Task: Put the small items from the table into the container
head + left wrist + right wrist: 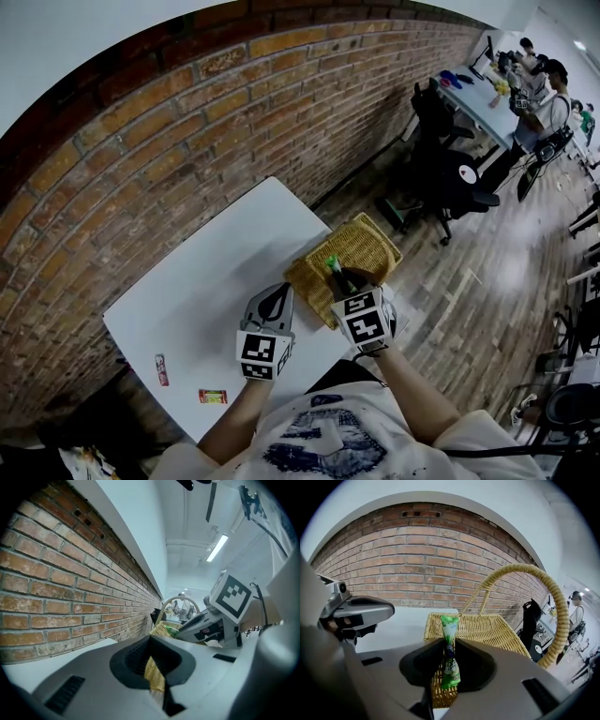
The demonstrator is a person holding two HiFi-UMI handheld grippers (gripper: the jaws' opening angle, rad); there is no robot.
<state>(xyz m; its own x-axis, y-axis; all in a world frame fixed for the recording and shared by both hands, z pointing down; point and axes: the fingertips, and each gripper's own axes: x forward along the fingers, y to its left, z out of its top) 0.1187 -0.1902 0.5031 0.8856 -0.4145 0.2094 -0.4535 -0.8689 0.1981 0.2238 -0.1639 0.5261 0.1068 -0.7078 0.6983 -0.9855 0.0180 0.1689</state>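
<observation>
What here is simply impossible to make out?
- Print on the red packet and the red-yellow packet: too small, head view.
- Label of the green packet: right gripper pinches its middle, right gripper view.
- Near end of the basket floor: under the right gripper, head view.
- Items on the far desk: too small, head view.

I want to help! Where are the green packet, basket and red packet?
green packet (449,623), right gripper view, top end.
basket (487,630), right gripper view, woven floor.
red packet (161,369), head view, middle.
</observation>
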